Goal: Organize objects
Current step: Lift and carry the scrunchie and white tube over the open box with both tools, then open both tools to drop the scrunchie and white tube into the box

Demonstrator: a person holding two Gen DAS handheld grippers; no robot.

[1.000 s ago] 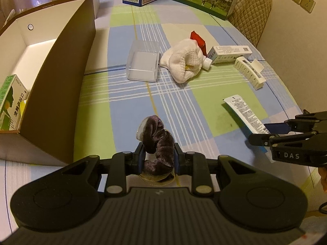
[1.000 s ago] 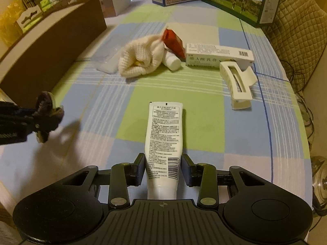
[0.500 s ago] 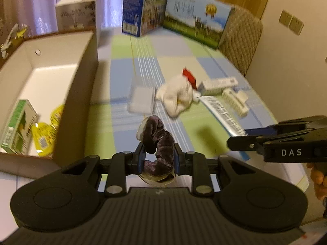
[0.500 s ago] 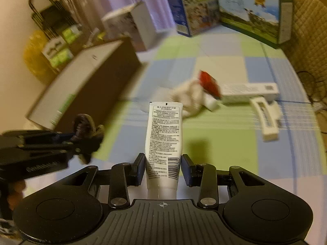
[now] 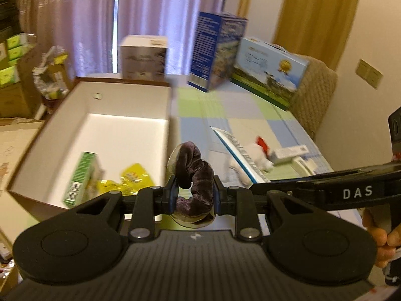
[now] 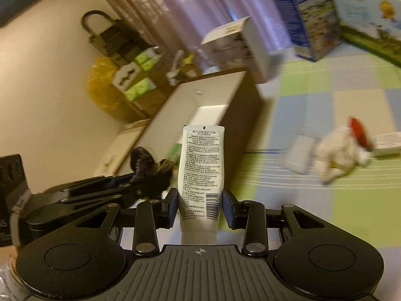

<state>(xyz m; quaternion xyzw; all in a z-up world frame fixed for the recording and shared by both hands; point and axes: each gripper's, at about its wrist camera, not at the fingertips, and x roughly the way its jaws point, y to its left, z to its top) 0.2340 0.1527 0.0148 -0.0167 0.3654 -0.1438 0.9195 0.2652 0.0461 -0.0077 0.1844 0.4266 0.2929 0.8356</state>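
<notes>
My left gripper (image 5: pixel 192 195) is shut on a dark purple velvet scrunchie (image 5: pixel 193 175), held in the air near the right wall of the open cardboard box (image 5: pixel 125 92). My right gripper (image 6: pixel 200 205) is shut on a white tube (image 6: pixel 201 165) with printed text, lifted above the table close beside the left gripper (image 6: pixel 140 175). The tube also shows in the left wrist view (image 5: pixel 238 150). The box (image 6: pixel 213 95) holds a green carton (image 5: pixel 82 178) and yellow sachets (image 5: pixel 132 178).
On the checked tablecloth (image 6: pixel 325 95) lie a cream knitted cloth (image 6: pixel 338 153) with a red item, a clear plastic case (image 6: pixel 298 155), a long white box (image 5: pixel 290 151) and a white hair claw (image 5: pixel 304 165). Milk cartons (image 5: pixel 268 72) stand at the back.
Both grippers have risen and swung left toward the box, each keeping its object. The tube left the table a second ago and is now right beside the left gripper.
</notes>
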